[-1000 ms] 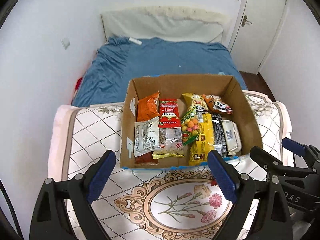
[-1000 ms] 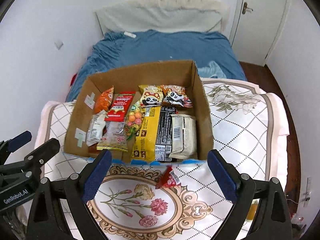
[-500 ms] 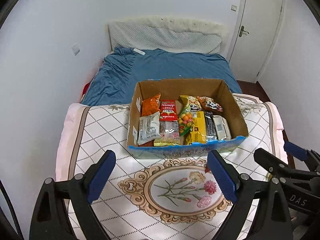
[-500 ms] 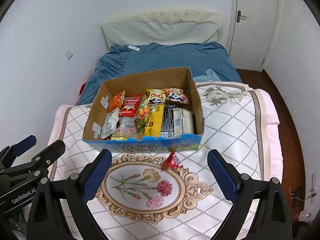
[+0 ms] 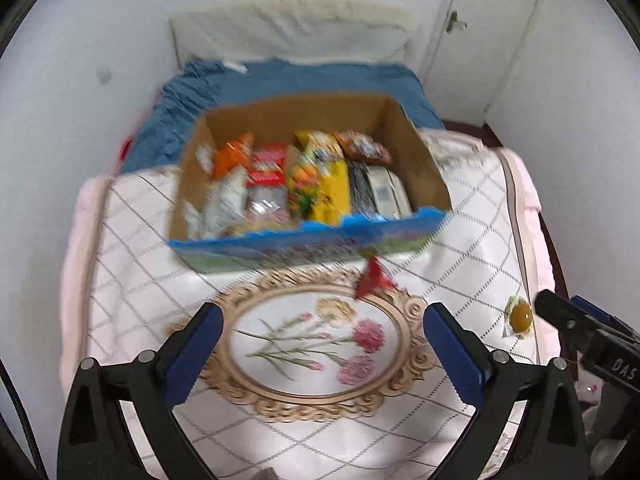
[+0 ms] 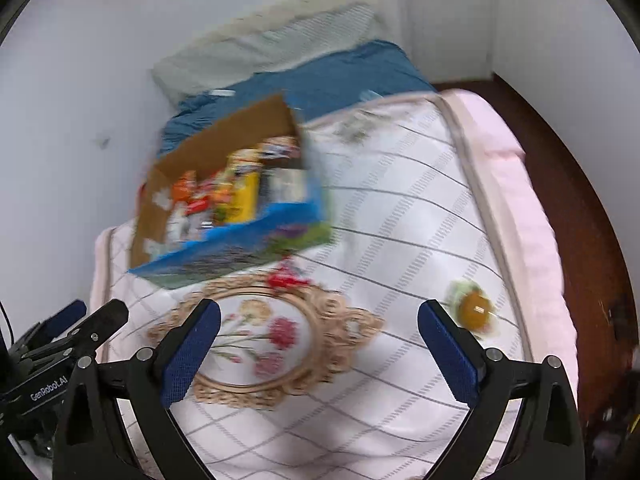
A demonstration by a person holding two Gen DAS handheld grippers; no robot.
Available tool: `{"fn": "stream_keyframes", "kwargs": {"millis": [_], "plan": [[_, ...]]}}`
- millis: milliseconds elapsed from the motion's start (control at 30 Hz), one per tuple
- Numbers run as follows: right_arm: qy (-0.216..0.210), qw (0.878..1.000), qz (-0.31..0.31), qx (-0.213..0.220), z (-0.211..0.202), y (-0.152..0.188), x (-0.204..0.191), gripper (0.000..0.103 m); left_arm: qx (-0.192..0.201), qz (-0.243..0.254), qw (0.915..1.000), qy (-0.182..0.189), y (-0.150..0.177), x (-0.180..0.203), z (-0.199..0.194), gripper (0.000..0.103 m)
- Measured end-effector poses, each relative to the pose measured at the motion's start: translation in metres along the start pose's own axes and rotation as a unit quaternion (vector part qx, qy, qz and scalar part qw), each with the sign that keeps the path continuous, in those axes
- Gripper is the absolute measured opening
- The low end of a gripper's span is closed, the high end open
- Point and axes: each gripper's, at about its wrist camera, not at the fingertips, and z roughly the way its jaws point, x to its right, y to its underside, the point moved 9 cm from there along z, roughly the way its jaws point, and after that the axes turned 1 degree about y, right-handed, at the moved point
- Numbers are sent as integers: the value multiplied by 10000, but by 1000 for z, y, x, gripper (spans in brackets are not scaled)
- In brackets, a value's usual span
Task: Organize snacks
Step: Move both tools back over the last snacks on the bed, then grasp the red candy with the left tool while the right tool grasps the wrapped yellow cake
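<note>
Holding: I keep both tools over the quilt (image 5: 132, 264), nothing between their fingers.
Left gripper (image 5: 322, 346): jaws spread wide above the floral medallion (image 5: 320, 344).
Right gripper (image 6: 318, 344): jaws spread wide too, empty.
Snack box (image 5: 304, 240): sits on the quilt's far side, packed with packets.
Red packet (image 5: 372, 276): on the quilt, just beside the box's blue front.
Orange sweet (image 6: 474, 308): alone near the quilt's right edge, close to my right fingertip (image 6: 444, 340).

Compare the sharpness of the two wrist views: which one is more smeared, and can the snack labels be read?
Left wrist: mild blur; cardboard box edges soft, labels unreadable, left gripper crisp. Right wrist: heavy smear across the box, red packet and orange sweet; only the right gripper stays sharp.
</note>
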Motion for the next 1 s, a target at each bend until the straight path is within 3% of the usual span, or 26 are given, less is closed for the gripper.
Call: {"fn": "stream_keyframes", "kwargs": {"millis": [167,367,567,733,833,867,933,1000], "plan": [[212,9963,746,-360,34,7,76,101,-472,-43,9989,-30,1,21,63,103],[254,9850,1500,-814,87,21,137,101,-952,190,9953,-23,-5,45,130,103],[240,9786,1658,-1198,131,35,150,100,-1258,360,9914,-39,-8,57,169,102],[454,9817,1442,-1162,145,28,150,100,-1427,508,9884,-117,-4,62,193,102],[613,9835,1234,-1169,151,27,147,95,-1533,589,9863,-149,2,64,207,99],[646,9842,1178,-1156,151,28,146,93,-1563,616,9857,-136,4,66,211,94],[711,9847,1115,-1135,150,28,149,88,-1647,708,9836,-186,10,67,219,73],[772,9855,1053,-1086,148,29,151,78,-1624,704,9842,-36,14,70,222,47]]}}
